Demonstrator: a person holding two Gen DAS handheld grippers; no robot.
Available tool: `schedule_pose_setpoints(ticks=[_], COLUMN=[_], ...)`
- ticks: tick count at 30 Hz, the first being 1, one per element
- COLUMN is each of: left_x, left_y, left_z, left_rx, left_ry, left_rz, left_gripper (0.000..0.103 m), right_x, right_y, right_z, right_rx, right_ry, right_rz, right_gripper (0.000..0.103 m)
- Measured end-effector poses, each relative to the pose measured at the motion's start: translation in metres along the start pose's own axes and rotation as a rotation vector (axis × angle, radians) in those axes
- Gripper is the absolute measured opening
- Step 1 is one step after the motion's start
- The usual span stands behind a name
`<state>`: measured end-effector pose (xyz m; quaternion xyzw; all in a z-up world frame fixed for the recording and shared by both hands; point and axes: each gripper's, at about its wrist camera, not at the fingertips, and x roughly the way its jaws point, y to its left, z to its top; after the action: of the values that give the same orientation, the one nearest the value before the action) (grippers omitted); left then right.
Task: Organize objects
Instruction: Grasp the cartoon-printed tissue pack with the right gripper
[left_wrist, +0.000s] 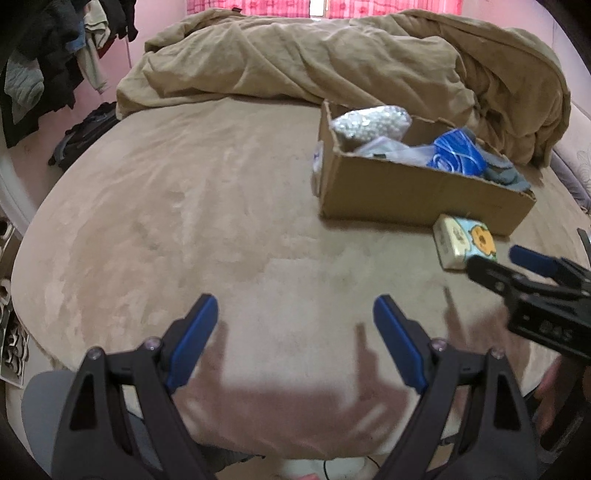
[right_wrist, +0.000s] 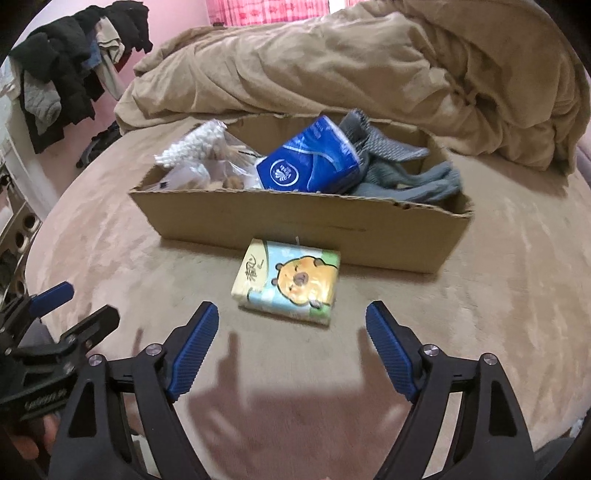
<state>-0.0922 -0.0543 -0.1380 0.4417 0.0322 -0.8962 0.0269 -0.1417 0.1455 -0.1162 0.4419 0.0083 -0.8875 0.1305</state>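
A tissue pack with a cartoon bear (right_wrist: 287, 281) lies on the tan bed in front of a cardboard box (right_wrist: 295, 225); both show in the left wrist view, the pack (left_wrist: 463, 242) and the box (left_wrist: 413, 192). The box holds a blue tissue pack (right_wrist: 308, 160), grey socks (right_wrist: 399, 173) and a bag of cotton swabs (right_wrist: 195, 144). My right gripper (right_wrist: 291, 314) is open and empty, just short of the bear pack. My left gripper (left_wrist: 295, 306) is open and empty over bare bed, left of the box.
A rumpled tan duvet (right_wrist: 369, 62) lies behind the box. Dark clothes hang on a rack (right_wrist: 74, 59) at the left by a pink wall. The right gripper's body (left_wrist: 535, 280) shows at the right of the left view.
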Motion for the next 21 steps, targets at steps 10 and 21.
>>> schedule_pose_setpoints(ticks=[10, 21], left_x=[0.018, 0.009], left_y=[0.002, -0.010], left_z=[0.016, 0.013], left_rx=[-0.020, -0.002], left_ry=[0.008, 0.019], left_rz=[-0.009, 0.000], left_gripper=[0.087, 0.087], right_x=[0.038, 0.010], right_y=[-0.001, -0.014], right_z=[0.010, -0.010], right_rx=[0.023, 0.020], right_ry=[0.044, 0.050], right_rz=[-0.017, -0.013], right_gripper=[0.077, 0.070])
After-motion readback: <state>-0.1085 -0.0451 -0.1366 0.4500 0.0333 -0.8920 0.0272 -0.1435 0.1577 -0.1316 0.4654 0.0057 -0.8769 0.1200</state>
